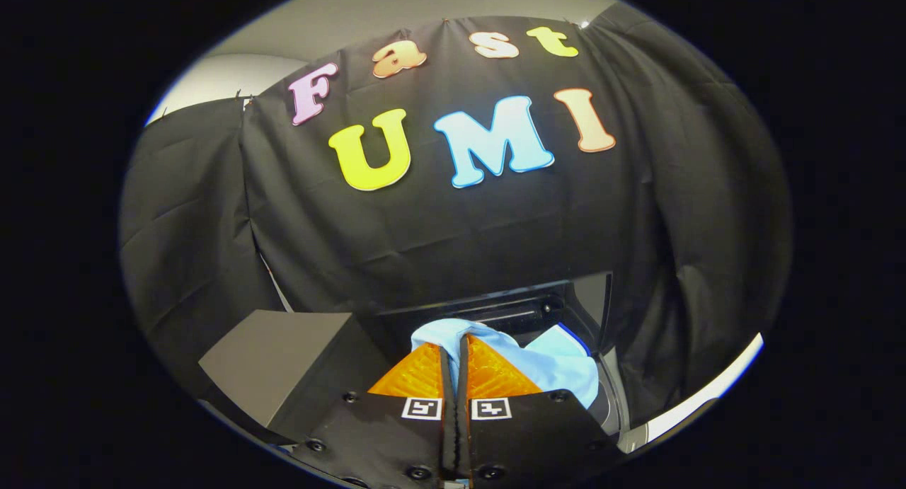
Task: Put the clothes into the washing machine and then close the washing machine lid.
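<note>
Your gripper (454, 344) points level at the washing machine (566, 298) opening, fingers nearly together, clamped on the light blue cloth (545, 358) hanging beyond them.

The cloth (545, 365) pinched between the closed fingers of the gripper (454, 344) is showing a plain pale blue, with a darker blue edge running along its far fold. The washing machine (566, 312) beyond it is looking black around its opening, while its lid (283, 361), standing open beside the fingers, is appearing a flat matte grey
</note>
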Available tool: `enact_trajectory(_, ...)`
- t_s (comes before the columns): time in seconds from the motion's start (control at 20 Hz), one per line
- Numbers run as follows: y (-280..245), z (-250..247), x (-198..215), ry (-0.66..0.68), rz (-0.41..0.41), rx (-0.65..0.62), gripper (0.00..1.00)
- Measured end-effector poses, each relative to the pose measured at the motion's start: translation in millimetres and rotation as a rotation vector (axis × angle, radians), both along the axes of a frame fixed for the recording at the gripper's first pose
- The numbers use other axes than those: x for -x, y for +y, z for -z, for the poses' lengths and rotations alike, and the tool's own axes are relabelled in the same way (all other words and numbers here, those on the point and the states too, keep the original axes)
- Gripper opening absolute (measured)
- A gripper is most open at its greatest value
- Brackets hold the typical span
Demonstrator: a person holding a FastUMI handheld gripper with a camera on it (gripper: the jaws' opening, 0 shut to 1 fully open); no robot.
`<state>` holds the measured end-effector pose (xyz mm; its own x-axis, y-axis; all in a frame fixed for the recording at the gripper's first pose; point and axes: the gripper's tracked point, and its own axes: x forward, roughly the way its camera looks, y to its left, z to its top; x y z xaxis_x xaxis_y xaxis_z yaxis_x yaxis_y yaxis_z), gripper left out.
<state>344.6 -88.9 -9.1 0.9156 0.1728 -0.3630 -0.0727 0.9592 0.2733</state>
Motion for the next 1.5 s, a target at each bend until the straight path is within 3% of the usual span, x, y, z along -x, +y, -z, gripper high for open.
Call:
enact_trajectory(0.85, -8.1, 138.3, -3.9, 0.234, 0.011, 0.142, 0.02)
enact_trajectory(1.15, -14.5, 163.3, 4.7, 0.311, 0.039, 0.120, 0.14)
enact_trajectory(1.5, -18.1, 166.8, 12.2, 0.336, 0.057, 0.117, 0.98)
